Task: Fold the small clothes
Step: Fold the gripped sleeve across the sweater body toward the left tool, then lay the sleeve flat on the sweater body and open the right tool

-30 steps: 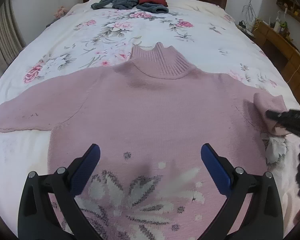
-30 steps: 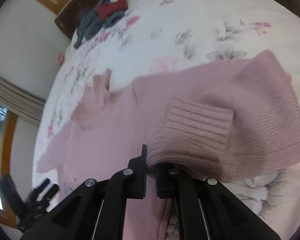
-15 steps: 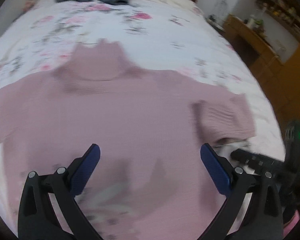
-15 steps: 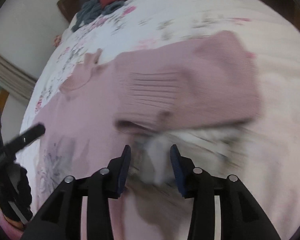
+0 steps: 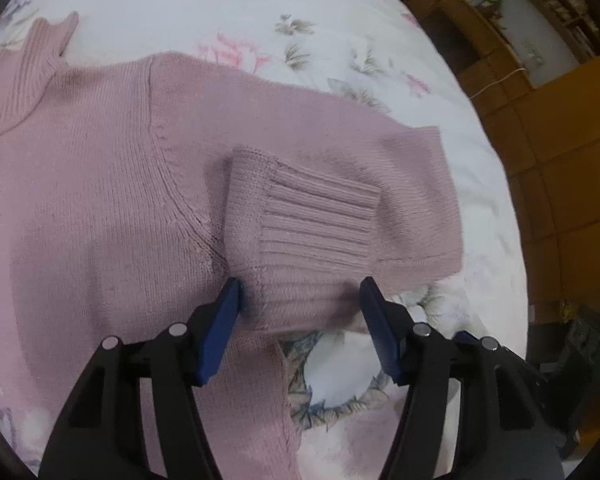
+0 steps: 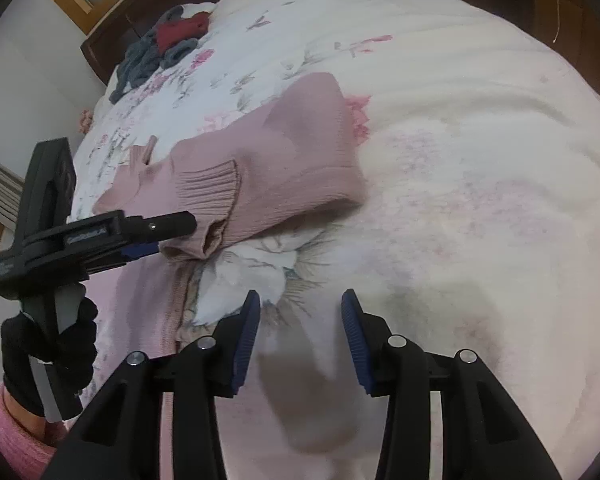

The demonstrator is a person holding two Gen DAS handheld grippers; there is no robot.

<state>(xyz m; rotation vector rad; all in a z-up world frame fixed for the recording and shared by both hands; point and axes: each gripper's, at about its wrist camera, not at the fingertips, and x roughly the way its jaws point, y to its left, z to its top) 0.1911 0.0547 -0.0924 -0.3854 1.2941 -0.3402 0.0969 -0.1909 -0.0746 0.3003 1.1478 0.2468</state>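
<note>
Lying spread across the flowered bed cover (image 5: 340, 8), the pink sweater (image 5: 100, 184) filled the left and centre of the left wrist view, its ribbed turtleneck collar (image 5: 24, 68) up in the upper left corner. One sleeve (image 5: 332, 168) was doubled back on itself, so that the ribbed cuff (image 5: 300, 232) sat on top of the sleeve near the middle of the frame. The left hand-held gripper (image 5: 300, 320) had its blue-padded fingers (image 5: 220, 328) spread wide on either side of that cuff, the left one right at its edge and the right one just clear of it; nothing was pinched between them.

From the right wrist view, the same folded sleeve (image 6: 292, 160) ran up through the centre, with the left hand-held gripper (image 6: 172, 236) reaching in from the left edge, held by a black-gloved hand (image 6: 48, 344) above a pink cuff at the lower left. The right hand-held gripper (image 6: 300, 328) stood open at the bottom of the frame over bare bed cover (image 6: 480, 160), holding nothing, apart from the sleeve. A heap of grey and red clothes (image 6: 160, 48) lay in the upper left, by the dark wooden headboard (image 6: 100, 52).
</note>
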